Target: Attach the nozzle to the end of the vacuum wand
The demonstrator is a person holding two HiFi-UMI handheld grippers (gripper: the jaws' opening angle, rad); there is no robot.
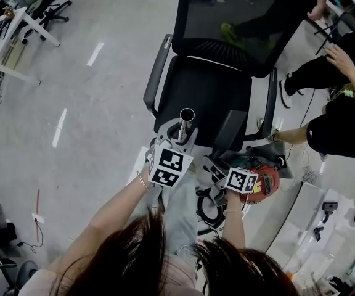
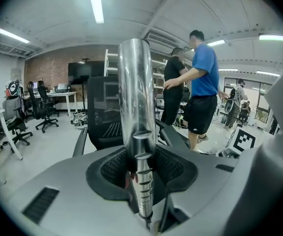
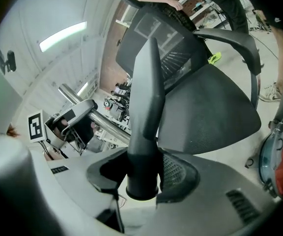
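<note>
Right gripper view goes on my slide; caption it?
Right gripper grips the dark nozzle; the metal wand shows at picture left.

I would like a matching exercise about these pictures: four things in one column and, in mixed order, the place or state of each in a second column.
Column 1
1. vacuum wand
2. nozzle
3. office chair
4. vacuum cleaner body

Column 2
A. red, on the floor at the person's right
B. clamped in the right gripper
C. black, straight ahead of both grippers
D. clamped in the left gripper

Pairs: 1-D, 2-B, 3-C, 4-A
</note>
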